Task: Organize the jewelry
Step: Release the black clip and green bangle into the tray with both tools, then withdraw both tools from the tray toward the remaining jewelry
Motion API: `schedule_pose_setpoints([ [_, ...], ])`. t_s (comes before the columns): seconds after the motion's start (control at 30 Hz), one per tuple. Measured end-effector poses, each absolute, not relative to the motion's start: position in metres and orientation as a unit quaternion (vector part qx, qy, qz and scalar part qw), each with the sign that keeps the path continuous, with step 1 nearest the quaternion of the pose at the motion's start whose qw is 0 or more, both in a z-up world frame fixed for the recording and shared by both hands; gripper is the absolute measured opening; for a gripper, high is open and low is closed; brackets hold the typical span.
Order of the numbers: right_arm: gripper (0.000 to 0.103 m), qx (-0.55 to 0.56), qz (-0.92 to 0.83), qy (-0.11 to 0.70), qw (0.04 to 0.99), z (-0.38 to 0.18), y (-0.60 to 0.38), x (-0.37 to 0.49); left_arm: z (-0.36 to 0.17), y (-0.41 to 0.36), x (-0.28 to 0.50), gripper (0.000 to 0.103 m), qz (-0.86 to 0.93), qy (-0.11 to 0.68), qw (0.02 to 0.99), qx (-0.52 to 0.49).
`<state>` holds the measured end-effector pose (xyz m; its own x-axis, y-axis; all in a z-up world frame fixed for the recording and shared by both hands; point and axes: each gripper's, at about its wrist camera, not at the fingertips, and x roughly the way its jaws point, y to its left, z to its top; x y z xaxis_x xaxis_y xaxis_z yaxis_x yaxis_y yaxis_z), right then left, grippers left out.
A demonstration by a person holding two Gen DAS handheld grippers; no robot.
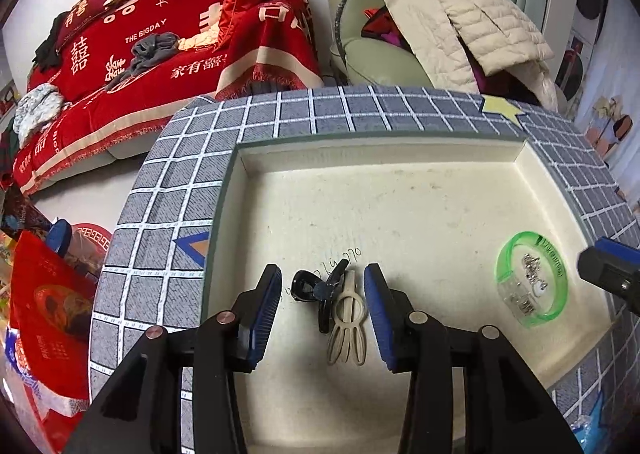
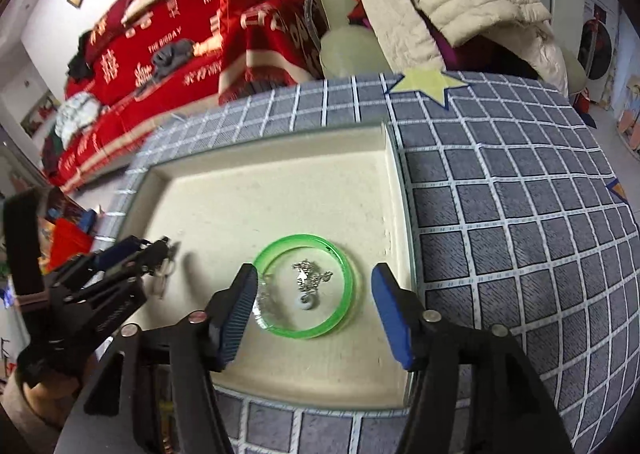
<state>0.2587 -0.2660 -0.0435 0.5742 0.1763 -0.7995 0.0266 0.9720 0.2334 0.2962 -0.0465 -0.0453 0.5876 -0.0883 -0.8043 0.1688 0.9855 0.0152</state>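
Observation:
A cream tray (image 1: 400, 181) lies on a grey checked cloth. In the left wrist view my left gripper (image 1: 323, 286) is open, its blue fingers on either side of a black hair clip (image 1: 310, 288) and a beige hair clip (image 1: 349, 318) that lie on the tray floor. A green bangle (image 1: 532, 280) lies to the right with a silver chain (image 1: 534, 274) inside it. In the right wrist view my right gripper (image 2: 316, 286) is open and stands over the green bangle (image 2: 308, 288) and the silver chain (image 2: 308, 280). The left gripper (image 2: 132, 254) shows at the left.
The checked cloth (image 2: 520, 213) covers the table around the tray (image 2: 280, 181), with a yellow star patch (image 2: 426, 83). Behind stand a red-covered sofa (image 1: 160, 53) and a green armchair (image 1: 380, 33) with a cream jacket. Red bags (image 1: 44, 314) lie at the left.

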Motion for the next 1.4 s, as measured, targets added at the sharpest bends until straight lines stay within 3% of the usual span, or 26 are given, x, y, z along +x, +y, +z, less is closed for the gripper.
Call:
schedule_pose_setpoints([
  [0.17, 0.068, 0.130, 0.050, 0.446, 0.884, -0.030, -0.268, 0.240, -0.033, -0.043, 0.285, 0.067, -0.076, 0.437, 0.895, 0.045],
  [0.2, 0.069, 0.131, 0.051, 0.444, 0.885, -0.028, -0.268, 0.237, -0.030, -0.042, 0.282, 0.078, -0.077, 0.435, 0.896, 0.044],
  [0.23, 0.070, 0.132, 0.052, 0.442, 0.886, -0.026, -0.268, 0.233, -0.027, -0.042, 0.279, 0.103, -0.077, 0.432, 0.898, 0.043],
  [0.77, 0.083, 0.157, 0.071, 0.414, 0.894, -0.015, -0.268, 0.145, 0.006, -0.020, 0.195, 0.103, -0.098, 0.386, 0.916, 0.040],
  [0.87, 0.093, 0.169, 0.071, 0.403, 0.897, -0.016, -0.271, 0.126, 0.001, -0.015, 0.178, 0.103, -0.102, 0.394, 0.913, 0.031],
  [0.9, 0.103, 0.172, 0.071, 0.399, 0.898, -0.016, -0.272, 0.120, -0.001, -0.014, 0.172, 0.103, -0.101, 0.394, 0.913, 0.032],
  [1.13, 0.103, 0.185, 0.061, 0.380, 0.904, -0.022, -0.276, 0.085, -0.018, -0.012, 0.136, 0.103, -0.073, 0.400, 0.912, 0.055],
  [1.4, 0.103, 0.166, 0.051, 0.434, 0.884, -0.044, -0.273, 0.059, -0.042, 0.003, 0.118, 0.103, -0.064, 0.437, 0.897, 0.014],
])
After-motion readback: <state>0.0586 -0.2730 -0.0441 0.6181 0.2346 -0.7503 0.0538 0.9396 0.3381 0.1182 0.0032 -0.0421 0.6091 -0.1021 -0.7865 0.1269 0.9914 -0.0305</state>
